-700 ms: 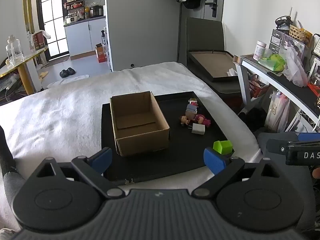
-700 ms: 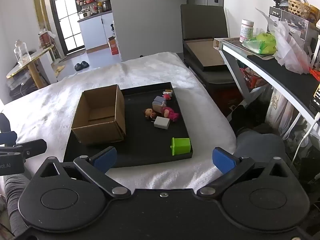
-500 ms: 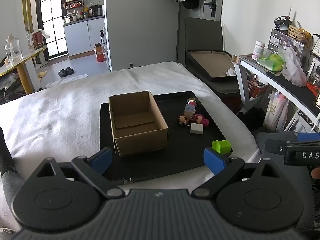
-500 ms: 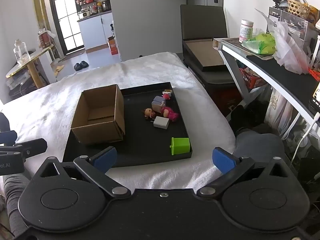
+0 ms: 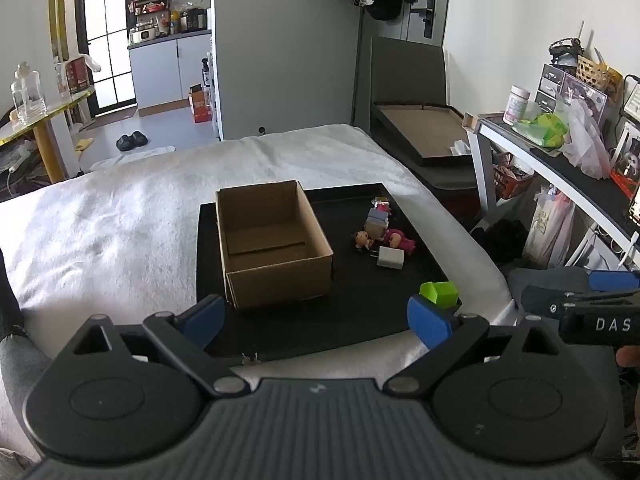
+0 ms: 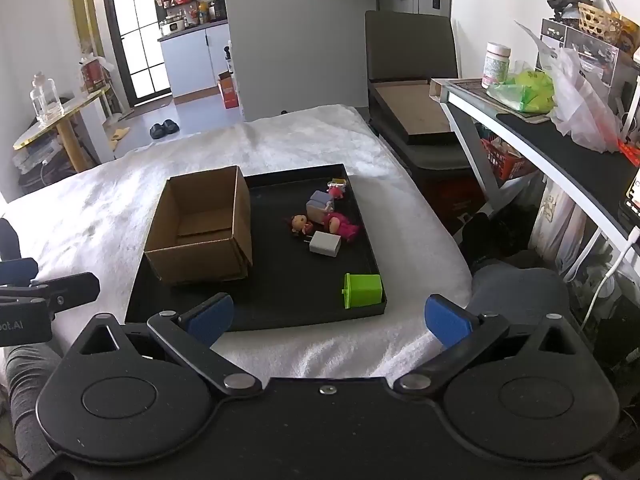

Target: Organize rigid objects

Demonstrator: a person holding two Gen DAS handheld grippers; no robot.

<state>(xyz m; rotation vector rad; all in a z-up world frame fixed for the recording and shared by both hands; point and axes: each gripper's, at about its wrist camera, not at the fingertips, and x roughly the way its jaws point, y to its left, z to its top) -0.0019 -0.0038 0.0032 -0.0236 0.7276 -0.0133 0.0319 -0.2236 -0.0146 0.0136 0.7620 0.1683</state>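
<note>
An open, empty cardboard box (image 5: 272, 244) (image 6: 204, 226) stands on the left of a black tray (image 5: 352, 320) (image 6: 280, 300) on a white towel. Right of it lie a small doll (image 5: 384, 240) (image 6: 320, 224), a white charger (image 5: 390, 258) (image 6: 325, 243), a grey block (image 5: 377, 222) (image 6: 319, 205) and a small toy (image 6: 337, 188). A green cube (image 5: 439, 293) (image 6: 363, 290) lies at the tray's near right corner. My left gripper (image 5: 314, 318) and my right gripper (image 6: 328, 318) are open and empty, held short of the tray's near edge.
The towel covers a bed (image 6: 100, 216). A dark chair with a flat box (image 6: 416, 112) stands behind. A cluttered side desk (image 6: 560, 136) runs along the right. A small table with bottles (image 5: 28, 108) is far left.
Both grippers have drifted slightly; the scene has shifted a little in both views. Nothing on the tray has moved.
</note>
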